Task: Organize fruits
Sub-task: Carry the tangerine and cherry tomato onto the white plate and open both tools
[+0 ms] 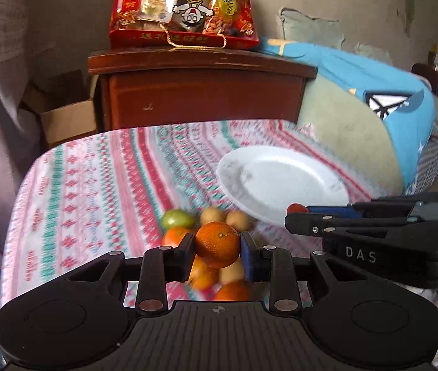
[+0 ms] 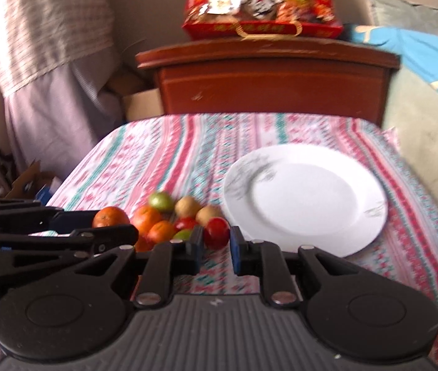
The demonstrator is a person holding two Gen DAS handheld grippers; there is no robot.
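Observation:
My left gripper is shut on an orange tangerine and holds it above a pile of fruit on the patterned tablecloth. My right gripper is shut on a small red tomato just left of the white plate. The plate holds no fruit; it also shows in the left wrist view. The pile has tangerines, a green fruit and brownish fruits. In the right wrist view the left gripper with its tangerine is at the left. The right gripper shows at the right of the left wrist view.
A striped pink, red and green tablecloth covers the table. Behind stands a dark wooden cabinet with a red snack bag on top. A sofa with a blue cloth is at the right, a cardboard box at the left.

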